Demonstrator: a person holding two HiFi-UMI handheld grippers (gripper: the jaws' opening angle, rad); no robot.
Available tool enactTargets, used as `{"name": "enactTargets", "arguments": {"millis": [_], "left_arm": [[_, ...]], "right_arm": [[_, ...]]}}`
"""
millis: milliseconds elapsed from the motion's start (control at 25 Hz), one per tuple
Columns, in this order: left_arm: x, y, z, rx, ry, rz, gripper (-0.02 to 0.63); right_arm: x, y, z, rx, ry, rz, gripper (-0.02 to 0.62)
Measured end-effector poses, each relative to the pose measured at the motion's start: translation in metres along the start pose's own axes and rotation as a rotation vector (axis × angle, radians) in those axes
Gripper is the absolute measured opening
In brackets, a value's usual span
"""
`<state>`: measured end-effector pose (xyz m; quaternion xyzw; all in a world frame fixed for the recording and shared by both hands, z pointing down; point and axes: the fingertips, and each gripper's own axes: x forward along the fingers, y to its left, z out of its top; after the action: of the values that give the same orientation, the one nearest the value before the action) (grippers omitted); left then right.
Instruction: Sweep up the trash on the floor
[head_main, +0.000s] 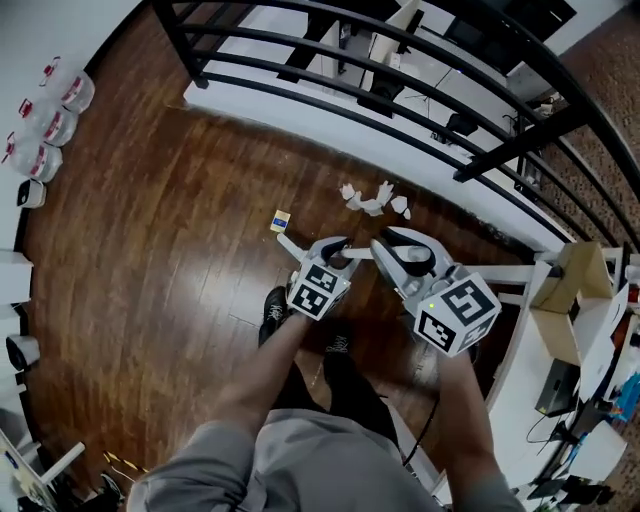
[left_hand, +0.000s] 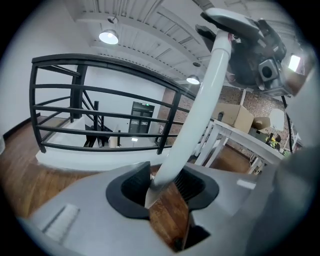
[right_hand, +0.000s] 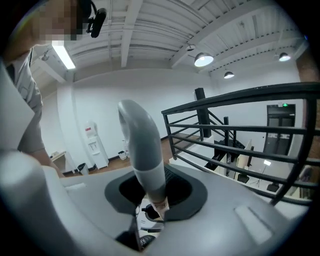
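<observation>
Evidently the sweeping itself has not begun. The left gripper (left_hand: 162, 187) has its fingers (left_hand: 127, 192) clamped on a white handle (left_hand: 200, 110) that rises from between them toward the other gripper. The right gripper (right_hand: 150, 192) has its fingers (right_hand: 185, 192) closed round a gray handle (right_hand: 145, 150) with a curved top. So the tools look to be in hand, and that is all that looks done.

Just beyond both sets of fingertips, a small cluster of crumpled white paper (head_main: 370, 197) lies loose on the wooden floor (head_main: 150, 250), between the fingers and the foot of the black railing (head_main: 400, 60). A small yellow-and-blue scrap (head_main: 281, 221) lies apart from it, ahead and to the left of the left fingers. None of it is gathered into a pile or lifted, so I judge that the whole job of collecting it remains.

No brush head or pan shows in any view. I cannot tell which handle belongs to a broom and which to a dustpan, nor whether they are parts of one tool. The lower ends of both handles are hidden behind the fingers. What the yellow-and-blue scrap is stays too small to make out.
</observation>
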<state>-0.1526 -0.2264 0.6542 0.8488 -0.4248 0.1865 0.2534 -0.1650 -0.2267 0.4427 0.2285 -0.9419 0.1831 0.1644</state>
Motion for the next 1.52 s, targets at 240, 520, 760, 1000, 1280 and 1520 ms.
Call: {"name": "enactTargets", "arguments": {"millis": [240, 520, 760, 1000, 1280, 1520], "left_arm": [[-0.027, 0.087, -0.002, 0.058, 0.111, -0.038, 0.143], [-0.039, 0.167, -0.031, 0.095, 0.226, -0.118, 0.145], [-0.012, 0.166, -0.040, 0.146, 0.260, -0.222, 0.146], [0.028, 0.119, -0.026, 0.186, 0.260, -0.337, 0.150], [0.082, 0.037, -0.007, 0.249, 0.269, -0.459, 0.153], [0.127, -0.035, 0.005, 0.326, 0.277, -0.541, 0.153]], "right_arm": [[0.075, -0.014, 0.021, 0.181, -0.052, -0.051, 0.069], [0.158, -0.012, 0.009, 0.282, -0.042, -0.118, 0.069], [0.160, -0.033, -0.008, 0.334, -0.011, -0.245, 0.069], [0.113, -0.062, -0.017, 0.308, -0.012, -0.378, 0.067], [0.030, -0.103, -0.030, 0.335, -0.043, -0.524, 0.067], [-0.044, -0.136, -0.047, 0.357, -0.080, -0.615, 0.067]]}}
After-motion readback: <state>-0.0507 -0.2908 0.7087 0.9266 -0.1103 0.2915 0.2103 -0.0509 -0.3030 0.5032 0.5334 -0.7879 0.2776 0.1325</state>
